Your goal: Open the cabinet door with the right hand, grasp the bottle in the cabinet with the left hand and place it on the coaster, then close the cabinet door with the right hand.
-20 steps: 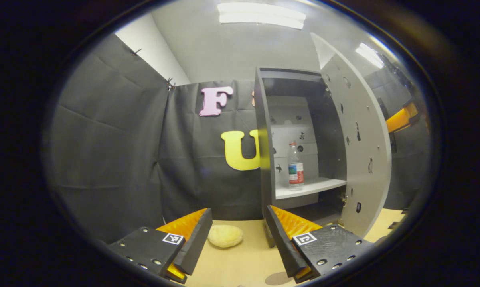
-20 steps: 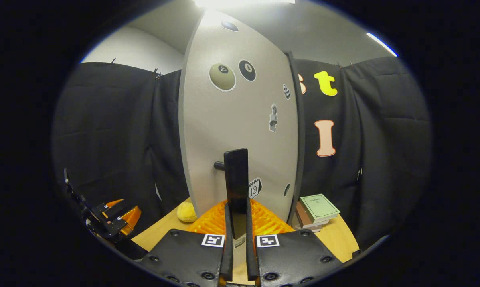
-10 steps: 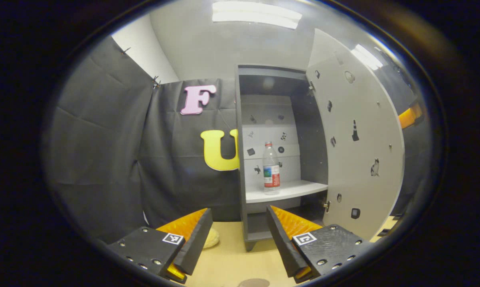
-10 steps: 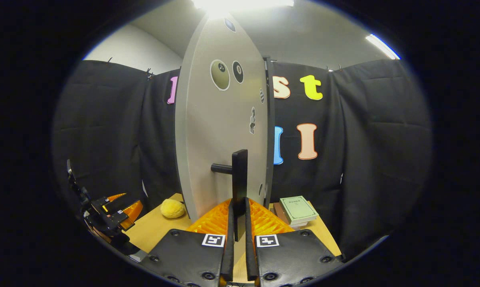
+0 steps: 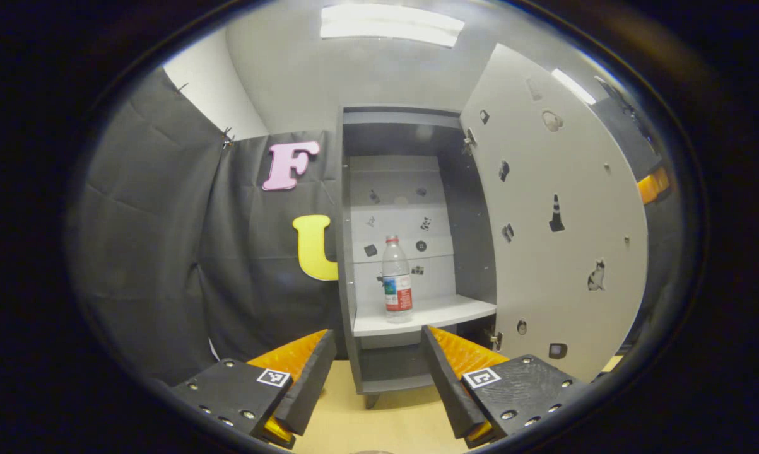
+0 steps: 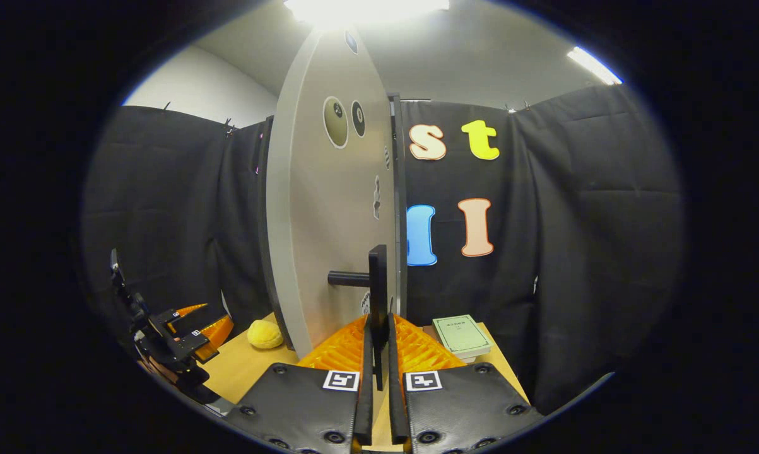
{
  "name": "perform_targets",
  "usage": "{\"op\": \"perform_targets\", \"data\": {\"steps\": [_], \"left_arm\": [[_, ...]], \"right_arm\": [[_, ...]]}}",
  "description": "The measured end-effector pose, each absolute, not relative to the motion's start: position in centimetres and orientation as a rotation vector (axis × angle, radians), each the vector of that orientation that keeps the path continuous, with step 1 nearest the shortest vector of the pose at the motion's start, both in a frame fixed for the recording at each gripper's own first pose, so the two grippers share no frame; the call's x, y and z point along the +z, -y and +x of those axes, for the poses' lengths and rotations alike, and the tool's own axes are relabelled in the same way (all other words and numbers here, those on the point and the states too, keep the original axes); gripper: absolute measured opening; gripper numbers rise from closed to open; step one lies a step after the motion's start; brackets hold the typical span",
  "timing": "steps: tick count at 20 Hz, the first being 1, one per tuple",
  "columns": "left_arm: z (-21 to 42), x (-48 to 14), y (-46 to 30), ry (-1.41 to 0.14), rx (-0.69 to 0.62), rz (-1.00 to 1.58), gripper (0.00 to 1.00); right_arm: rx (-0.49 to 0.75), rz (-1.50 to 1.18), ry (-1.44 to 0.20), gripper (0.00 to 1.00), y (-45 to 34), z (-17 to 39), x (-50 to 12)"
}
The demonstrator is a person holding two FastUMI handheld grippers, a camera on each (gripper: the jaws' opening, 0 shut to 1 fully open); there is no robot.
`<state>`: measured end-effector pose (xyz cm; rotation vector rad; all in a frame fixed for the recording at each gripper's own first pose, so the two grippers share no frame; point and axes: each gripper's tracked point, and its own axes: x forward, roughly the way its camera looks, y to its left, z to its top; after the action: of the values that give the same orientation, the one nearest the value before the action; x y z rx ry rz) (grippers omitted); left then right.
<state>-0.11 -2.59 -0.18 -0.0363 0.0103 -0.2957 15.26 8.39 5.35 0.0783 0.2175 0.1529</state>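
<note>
Cabinet door [image 5: 562, 233] held open by its handle [image 6: 377, 287], bottle [image 5: 397, 280] still on the shelf [image 5: 436, 313].

In the right gripper view, the right gripper [image 6: 379, 372] is seen clenched on the dark vertical handle, both fingers pressed against its lower end, and the door is presented nearly edge-on. In the left gripper view, the left gripper [image 5: 376, 372] is held released, its fingers spread wide with nothing between them, well short of the cabinet [image 5: 354, 252]. The bottle is stood upright (red cap, red-and-blue label) on the pale shelf inside the open cabinet, toward the left of it. On the wooden table [image 6: 240, 366], a yellow ball [image 6: 265, 334] is seen left of the door and a green book [image 6: 461, 336] on a stack to its right. The left gripper is also caught at the lower left of the right gripper view.
</note>
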Motion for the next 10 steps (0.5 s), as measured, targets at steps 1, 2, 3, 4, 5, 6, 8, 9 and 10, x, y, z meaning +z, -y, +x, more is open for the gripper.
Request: {"op": "perform_targets", "data": {"steps": [1, 2, 3, 4, 5, 6, 8, 9, 10], "left_arm": [[0.1, 0.0, 3.1, -0.009, -0.297, -0.034, 0.81], [0.4, 0.1, 3.6, -0.007, -0.297, -0.034, 0.81], [0.6, 0.2, 4.1, -0.006, -0.299, -0.035, 0.82], [0.8, 0.2, 4.6, -0.006, -0.3, -0.035, 0.82], [1.0, 0.3, 5.1, -0.006, -0.304, -0.033, 0.81], [1.5, 0.4, 5.9, -0.005, -0.308, -0.029, 0.83], [2.4, 0.6, 7.3, -0.001, -0.315, -0.025, 0.81], [2.9, 0.7, 7.8, 0.001, -0.317, -0.027, 0.82], [3.5, 0.8, 8.1, 0.001, -0.317, -0.029, 0.82]], "right_arm": [[0.139, 0.073, -0.215, 0.13, -7.5, 15.2, 5.3], [0.124, 0.068, -0.213, 0.13, -6.7, 15.2, 5.3], [0.114, 0.066, -0.21, 0.11, -6.1, 15.2, 5.2], [0.131, 0.081, -0.206, 0.06, -6.0, 15.4, 5.2], [0.16, 0.105, -0.205, 0.06, -6.1, 15.2, 5.2], [0.186, 0.119, -0.203, 0.07, -6.1, 15.7, 5.1], [0.223, 0.116, -0.2, 0.15, -5.7, 15.6, 5.2], [0.228, 0.105, -0.186, 0.16, -5.1, 15.2, 5.7], [0.237, 0.101, -0.174, 0.16, -5.1, 14.4, 6.3]]}}
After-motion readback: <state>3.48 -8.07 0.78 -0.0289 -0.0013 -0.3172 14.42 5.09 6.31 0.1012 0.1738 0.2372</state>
